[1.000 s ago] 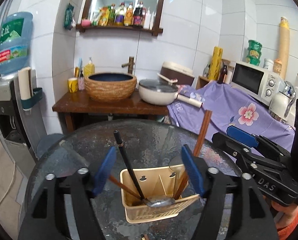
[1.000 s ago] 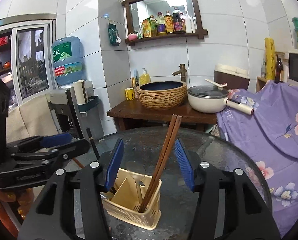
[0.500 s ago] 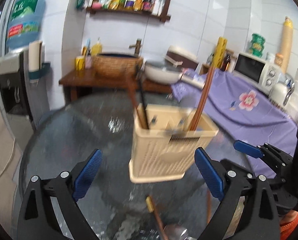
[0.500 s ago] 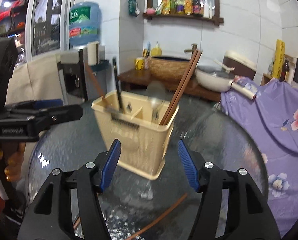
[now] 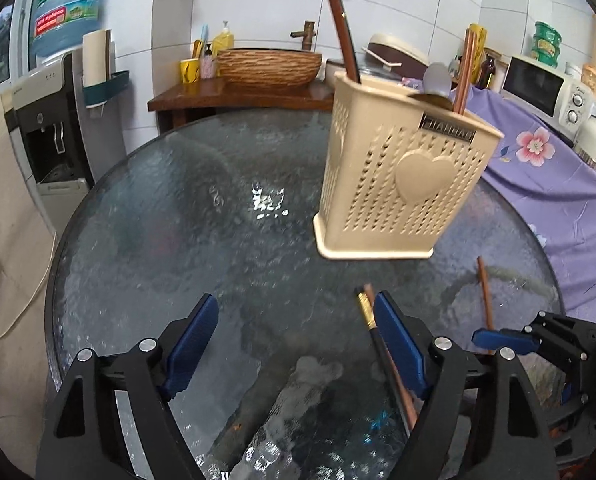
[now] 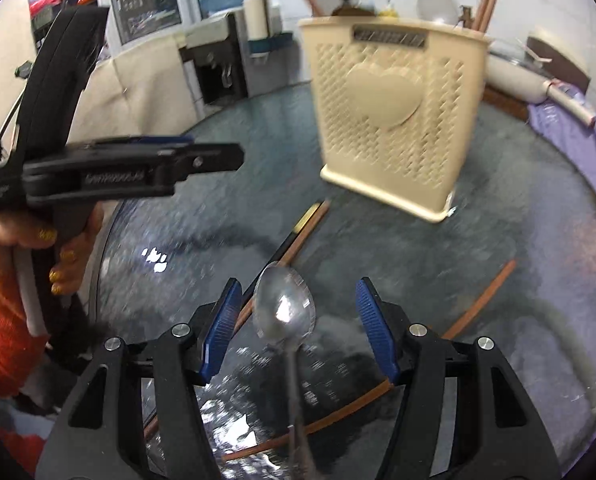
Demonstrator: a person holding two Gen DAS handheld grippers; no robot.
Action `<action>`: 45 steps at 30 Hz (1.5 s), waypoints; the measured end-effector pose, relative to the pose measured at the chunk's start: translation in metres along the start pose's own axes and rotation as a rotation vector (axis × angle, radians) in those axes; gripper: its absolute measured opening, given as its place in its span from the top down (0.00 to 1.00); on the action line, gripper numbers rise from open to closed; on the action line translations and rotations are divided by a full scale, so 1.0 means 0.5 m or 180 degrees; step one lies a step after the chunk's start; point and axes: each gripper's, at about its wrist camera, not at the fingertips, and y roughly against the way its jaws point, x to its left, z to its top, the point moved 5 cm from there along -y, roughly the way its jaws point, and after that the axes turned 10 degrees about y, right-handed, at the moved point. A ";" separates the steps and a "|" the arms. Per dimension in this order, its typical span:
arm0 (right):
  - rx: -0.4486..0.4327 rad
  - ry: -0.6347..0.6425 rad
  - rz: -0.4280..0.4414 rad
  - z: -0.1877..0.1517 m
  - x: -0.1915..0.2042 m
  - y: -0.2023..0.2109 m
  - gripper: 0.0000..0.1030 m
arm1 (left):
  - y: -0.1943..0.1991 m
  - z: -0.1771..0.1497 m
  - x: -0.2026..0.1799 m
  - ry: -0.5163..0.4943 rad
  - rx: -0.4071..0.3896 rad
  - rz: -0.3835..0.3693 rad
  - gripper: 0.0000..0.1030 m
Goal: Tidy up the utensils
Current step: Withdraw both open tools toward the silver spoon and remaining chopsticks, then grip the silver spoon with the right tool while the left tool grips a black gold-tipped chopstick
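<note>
The beige holder [image 5: 402, 184] stands on the glass surface [image 5: 186, 240] with chopsticks [image 5: 464, 72] and a spoon inside. Both tools, left [image 5: 298, 344] and right [image 6: 298, 328], gape wide, empty; a spoon [image 6: 284, 308] lies between the right tool's fingers.

A beige perforated plastic utensil holder [image 5: 402, 184] is stood on the round glass table [image 5: 170, 240]; a metal spoon [image 6: 286, 312] and wooden chopsticks [image 6: 478, 304] are laid before it.

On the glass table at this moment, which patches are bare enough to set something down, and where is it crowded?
Bare glass runs along the table's left side, from its rim to the utensil holder. The near-right is crowded: a black gold-tipped chopstick, a brown chopstick, and a spoon lying between the right claw's open fingers. The left claw is open and holds nothing.
</note>
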 end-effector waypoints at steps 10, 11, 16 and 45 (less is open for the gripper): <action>0.0153 -0.0005 0.0068 -0.001 0.019 -0.048 0.46 | -0.007 -0.016 0.015 0.0099 0.0078 -0.0026 0.25; 0.0180 -0.0005 0.0060 -0.001 0.020 -0.052 0.48 | -0.007 -0.016 0.017 0.0107 0.0078 -0.0023 0.25; 0.0218 0.0018 -0.0026 0.004 0.024 -0.065 0.51 | -0.010 -0.021 0.027 0.0134 0.0101 -0.0002 0.25; -0.0152 -0.0716 -0.0289 -0.001 -0.078 0.037 0.62 | -0.058 -0.107 -0.076 -0.0298 0.0442 -0.0009 0.43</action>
